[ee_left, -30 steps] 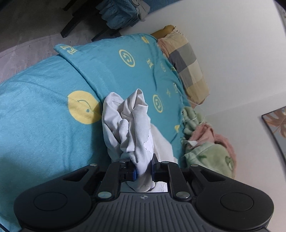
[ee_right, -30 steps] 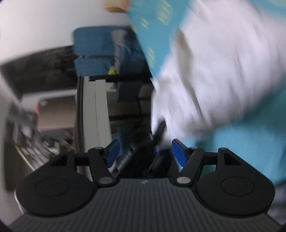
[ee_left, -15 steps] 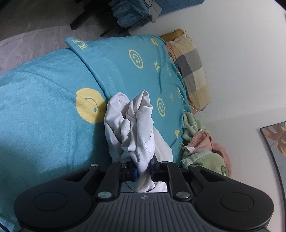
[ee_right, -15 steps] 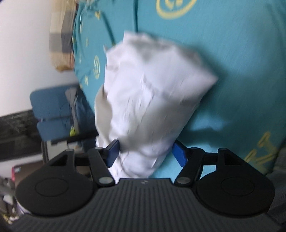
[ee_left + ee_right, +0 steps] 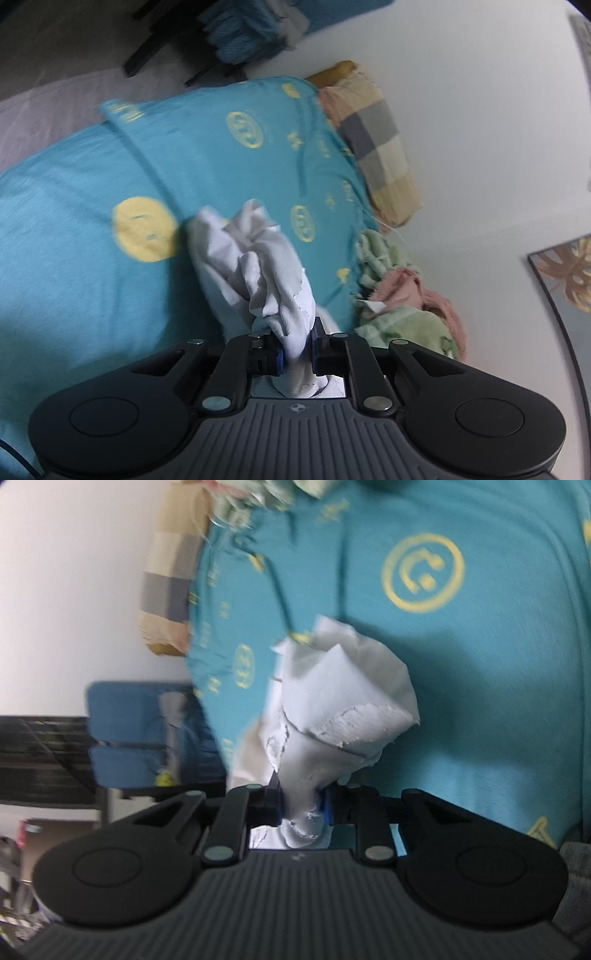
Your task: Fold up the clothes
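Soft, even indoor light, no glare. Motion blur over bedspread [image 5: 74,229] prints and pillow [image 5: 373,140] in both views; stronger at left of right wrist view. Cloth [image 5: 343,716] near lens fairly sharp. Dark shadow beneath cloth on bedspread. Strong fisheye bending and vignetted corners.

A bunched garment [image 5: 255,273] lies on the bedspread [image 5: 74,206], with a pillow [image 5: 380,147] beyond by the wall [image 5: 480,110].

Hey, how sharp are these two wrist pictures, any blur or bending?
Left wrist view: the teal bedspread is motion-smeared, the white garment sharper, the wall line bowed by the fisheye. Right wrist view: the teal bedspread and blue chair are smeared, the white garment fairly crisp.
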`<state>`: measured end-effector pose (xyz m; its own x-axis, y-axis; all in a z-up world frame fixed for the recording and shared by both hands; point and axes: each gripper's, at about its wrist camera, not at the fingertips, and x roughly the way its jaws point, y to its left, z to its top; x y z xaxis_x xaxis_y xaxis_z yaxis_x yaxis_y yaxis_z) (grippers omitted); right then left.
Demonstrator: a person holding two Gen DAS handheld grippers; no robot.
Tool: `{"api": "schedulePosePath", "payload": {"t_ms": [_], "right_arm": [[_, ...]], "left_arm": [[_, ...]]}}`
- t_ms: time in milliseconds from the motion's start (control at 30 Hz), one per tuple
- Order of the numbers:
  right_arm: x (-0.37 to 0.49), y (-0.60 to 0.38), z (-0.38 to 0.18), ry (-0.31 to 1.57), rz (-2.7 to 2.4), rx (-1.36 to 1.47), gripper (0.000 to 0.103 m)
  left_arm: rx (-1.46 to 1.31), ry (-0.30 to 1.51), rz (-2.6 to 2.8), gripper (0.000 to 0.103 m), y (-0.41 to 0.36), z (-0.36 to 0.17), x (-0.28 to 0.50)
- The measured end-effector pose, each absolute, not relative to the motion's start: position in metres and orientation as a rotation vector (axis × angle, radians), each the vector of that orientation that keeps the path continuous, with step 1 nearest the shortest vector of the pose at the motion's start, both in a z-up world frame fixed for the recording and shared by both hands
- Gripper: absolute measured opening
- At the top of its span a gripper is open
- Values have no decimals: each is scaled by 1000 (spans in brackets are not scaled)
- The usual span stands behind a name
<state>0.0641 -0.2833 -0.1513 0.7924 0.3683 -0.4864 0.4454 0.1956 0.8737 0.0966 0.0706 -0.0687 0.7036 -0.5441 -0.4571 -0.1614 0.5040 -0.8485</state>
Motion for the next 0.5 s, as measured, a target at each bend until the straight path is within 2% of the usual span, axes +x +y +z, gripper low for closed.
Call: {"api": "schedulePosePath", "payload": {"t_ms": [133,333,500], "right_arm": [[69,-318,-100,603,-24,1431,22],[100,-411,14,395,-13,1348,22],[116,-514,102,219,-33,1215,22]], "left_arm": [[-950,735,-341,13,16,11,130],[-884,689,-499,13,-111,123,208],[-932,649,-681,13,-238,173,266]]}}
